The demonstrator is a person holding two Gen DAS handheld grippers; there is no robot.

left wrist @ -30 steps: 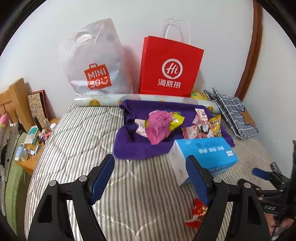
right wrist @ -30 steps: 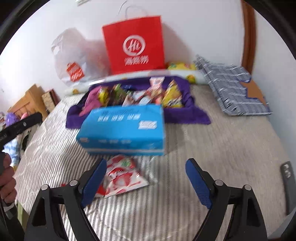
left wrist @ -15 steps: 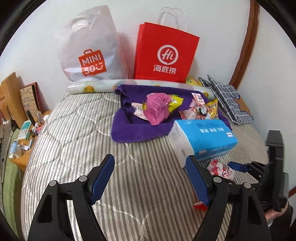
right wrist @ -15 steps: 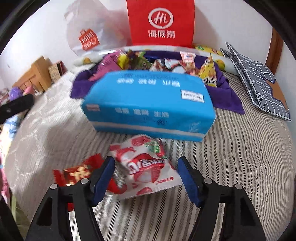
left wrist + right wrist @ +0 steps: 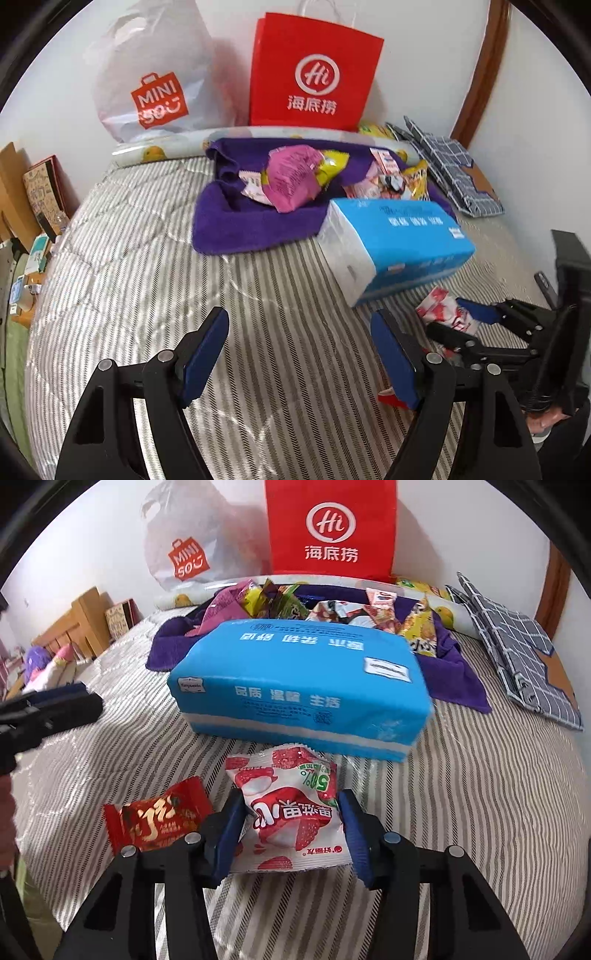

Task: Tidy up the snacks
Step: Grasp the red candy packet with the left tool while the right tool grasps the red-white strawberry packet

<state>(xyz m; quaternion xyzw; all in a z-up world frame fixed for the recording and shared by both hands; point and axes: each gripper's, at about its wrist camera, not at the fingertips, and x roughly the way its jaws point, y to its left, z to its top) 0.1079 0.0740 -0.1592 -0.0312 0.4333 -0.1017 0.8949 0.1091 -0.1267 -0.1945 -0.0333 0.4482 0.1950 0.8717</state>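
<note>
A white-and-red strawberry snack packet (image 5: 288,812) lies on the striped bed in front of a blue tissue pack (image 5: 295,686). My right gripper (image 5: 291,834) straddles the packet, and its closing jaws have both blue pads against the packet's sides. A red candy packet (image 5: 159,819) lies just left of it, untouched. In the left wrist view the right gripper (image 5: 454,319) shows at the right, on the same packet (image 5: 441,304). My left gripper (image 5: 299,350) hovers open over bare bedding with nothing between its fingers. Several more snacks (image 5: 291,177) lie piled on a purple towel (image 5: 240,221).
A red paper bag (image 5: 314,70) and a white plastic shopping bag (image 5: 155,74) lean on the back wall. A plaid cloth (image 5: 450,166) lies at the right. A cluttered wooden bedside stand (image 5: 26,236) is at the left edge. Striped bedding (image 5: 129,258) stretches left of the towel.
My right gripper came down over the strawberry packet and its jaws narrowed from wide apart until they touched its sides. The left gripper sank a little and stayed open.
</note>
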